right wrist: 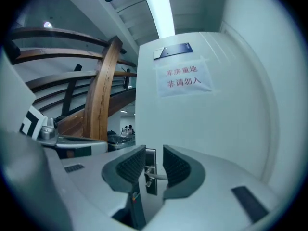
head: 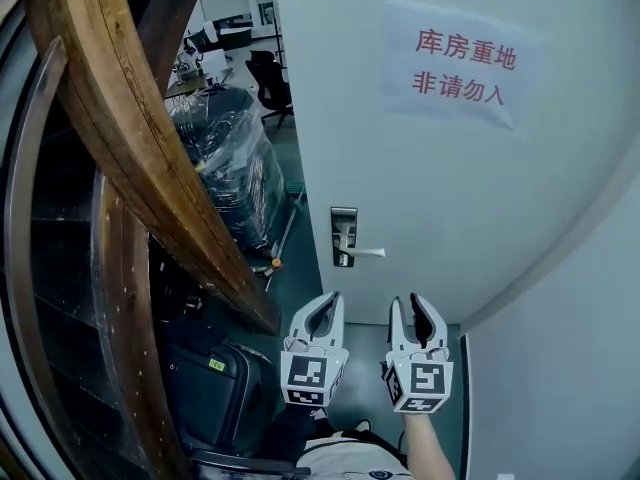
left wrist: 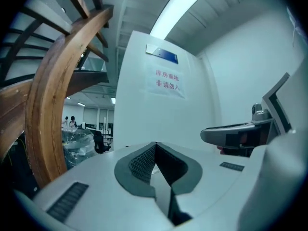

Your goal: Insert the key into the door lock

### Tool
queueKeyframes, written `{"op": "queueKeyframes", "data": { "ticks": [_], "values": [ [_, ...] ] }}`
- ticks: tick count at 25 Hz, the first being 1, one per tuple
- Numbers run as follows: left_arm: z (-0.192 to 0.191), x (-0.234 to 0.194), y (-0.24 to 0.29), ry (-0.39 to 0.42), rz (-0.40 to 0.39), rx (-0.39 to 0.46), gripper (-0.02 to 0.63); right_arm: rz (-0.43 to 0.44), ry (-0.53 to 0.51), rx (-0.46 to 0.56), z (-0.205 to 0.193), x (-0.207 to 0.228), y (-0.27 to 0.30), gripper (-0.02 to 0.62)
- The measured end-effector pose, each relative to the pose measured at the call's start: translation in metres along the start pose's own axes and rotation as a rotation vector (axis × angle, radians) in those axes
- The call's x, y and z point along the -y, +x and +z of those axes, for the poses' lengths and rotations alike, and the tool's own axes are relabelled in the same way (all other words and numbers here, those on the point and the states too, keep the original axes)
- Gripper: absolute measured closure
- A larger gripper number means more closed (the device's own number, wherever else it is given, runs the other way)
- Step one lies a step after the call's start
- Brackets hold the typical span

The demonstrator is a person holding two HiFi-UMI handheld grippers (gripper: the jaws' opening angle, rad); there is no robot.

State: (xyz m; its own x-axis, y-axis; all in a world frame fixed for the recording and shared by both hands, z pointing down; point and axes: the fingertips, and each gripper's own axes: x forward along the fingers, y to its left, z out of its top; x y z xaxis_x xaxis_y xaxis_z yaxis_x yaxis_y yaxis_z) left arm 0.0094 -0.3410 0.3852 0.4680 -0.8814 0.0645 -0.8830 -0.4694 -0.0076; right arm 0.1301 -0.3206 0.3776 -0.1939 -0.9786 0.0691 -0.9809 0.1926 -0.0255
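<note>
A white door (head: pixel 450 198) stands ahead, with a metal lock plate (head: pixel 343 230) and a lever handle (head: pixel 367 253) near its left edge. Both grippers are held side by side below the lock, well short of the door. My left gripper (head: pixel 333 298) has its tips together; in the left gripper view (left wrist: pixel 155 144) the pads meet and I see no key in them. My right gripper (head: pixel 407 303) is open with nothing between its jaws. In the right gripper view (right wrist: pixel 154 153) the lock plate (right wrist: pixel 150 165) and handle (right wrist: pixel 156 177) show through the gap. I cannot make out a key anywhere.
A paper sign (head: pixel 462 63) with red print hangs on the door. A curved wooden stair rail (head: pixel 150 168) crowds the left. Plastic-wrapped goods (head: pixel 225 158) and an office chair (head: pixel 268 83) stand beyond the door's edge, a black case (head: pixel 210 388) at lower left, a wall (head: pixel 570 368) at right.
</note>
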Motion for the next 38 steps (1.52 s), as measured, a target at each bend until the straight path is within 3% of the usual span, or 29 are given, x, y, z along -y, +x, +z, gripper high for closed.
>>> {"op": "queueKeyframes", "data": {
  "ticks": [12, 24, 38],
  "values": [
    [0.036, 0.035, 0.001, 0.051, -0.040, 0.061, 0.603, -0.013, -0.011, 0.084, 0.034, 0.013, -0.023, 0.477],
    [0.036, 0.030, 0.005, 0.058, -0.030, 0.063, 0.603, -0.016, -0.005, 0.112, 0.038, 0.012, -0.017, 0.585],
    [0.032, 0.026, 0.012, 0.048, -0.042, 0.058, 0.603, -0.019, -0.040, 0.112, 0.040, 0.008, -0.010, 0.589]
  ]
}}
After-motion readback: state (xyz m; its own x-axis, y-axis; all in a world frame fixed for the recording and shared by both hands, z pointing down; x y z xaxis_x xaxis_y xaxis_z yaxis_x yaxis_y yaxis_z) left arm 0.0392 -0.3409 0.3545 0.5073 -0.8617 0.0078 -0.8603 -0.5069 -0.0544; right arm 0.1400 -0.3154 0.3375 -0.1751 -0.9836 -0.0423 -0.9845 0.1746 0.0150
